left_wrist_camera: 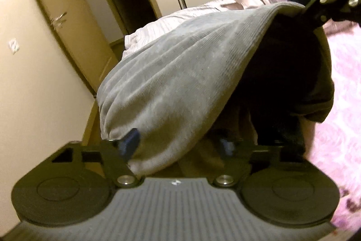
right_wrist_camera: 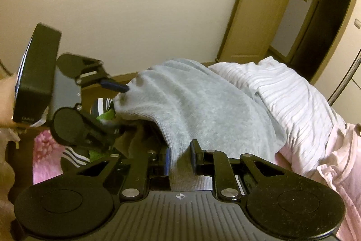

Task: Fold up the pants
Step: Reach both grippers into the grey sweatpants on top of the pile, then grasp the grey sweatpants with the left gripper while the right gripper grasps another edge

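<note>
The soft grey knit pants (right_wrist_camera: 203, 105) hang in the air over the bed (left_wrist_camera: 338, 105), not folded yet. The right gripper (right_wrist_camera: 179, 158) fingers pinch one edge at 6 o'clock. The left gripper (right_wrist_camera: 117, 105), at 9 o'clock, has fingers half closed around another edge.

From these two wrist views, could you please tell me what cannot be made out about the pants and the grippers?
- Grey pants: full shape, legs and waistband hidden; the cloth drapes over itself, both views.
- Left gripper: left wrist view is blurred; whether its pads press the cloth is unclear.
- Right gripper: shut on the pants, but the edge it pinches is hidden behind its fingers.
- Under the lifted cloth: too dark, left wrist view.
</note>
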Tool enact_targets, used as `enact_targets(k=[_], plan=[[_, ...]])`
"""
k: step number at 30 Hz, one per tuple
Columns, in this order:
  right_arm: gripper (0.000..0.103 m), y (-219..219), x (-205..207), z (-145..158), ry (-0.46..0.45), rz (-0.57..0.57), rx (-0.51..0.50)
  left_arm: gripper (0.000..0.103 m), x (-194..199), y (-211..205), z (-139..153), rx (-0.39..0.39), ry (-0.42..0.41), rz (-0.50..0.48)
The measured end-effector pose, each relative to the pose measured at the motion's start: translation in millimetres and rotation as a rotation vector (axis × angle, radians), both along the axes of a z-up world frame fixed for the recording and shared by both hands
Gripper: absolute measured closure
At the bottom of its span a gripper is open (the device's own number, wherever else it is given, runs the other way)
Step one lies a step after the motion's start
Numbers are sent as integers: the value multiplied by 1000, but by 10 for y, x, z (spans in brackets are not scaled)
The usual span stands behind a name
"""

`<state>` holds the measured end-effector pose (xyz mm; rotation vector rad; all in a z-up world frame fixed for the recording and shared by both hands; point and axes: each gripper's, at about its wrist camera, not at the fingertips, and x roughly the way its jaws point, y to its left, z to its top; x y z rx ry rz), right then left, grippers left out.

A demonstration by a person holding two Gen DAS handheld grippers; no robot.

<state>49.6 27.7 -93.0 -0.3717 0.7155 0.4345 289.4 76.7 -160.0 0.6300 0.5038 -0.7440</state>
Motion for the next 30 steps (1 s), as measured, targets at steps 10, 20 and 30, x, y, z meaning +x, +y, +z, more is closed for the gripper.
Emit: enact_targets(k=[10,20,30], plan=[[28,39,-229,-137,-75,12,-23,96,206,174,514,-3,-8,-12],[33,261,178,-218,-122,27,-7,96,299,85,1194,-77,-69,-76],[98,-789,-337,332,-186,-187,169,97,-254,-564,1685,-95,-152,-199]])
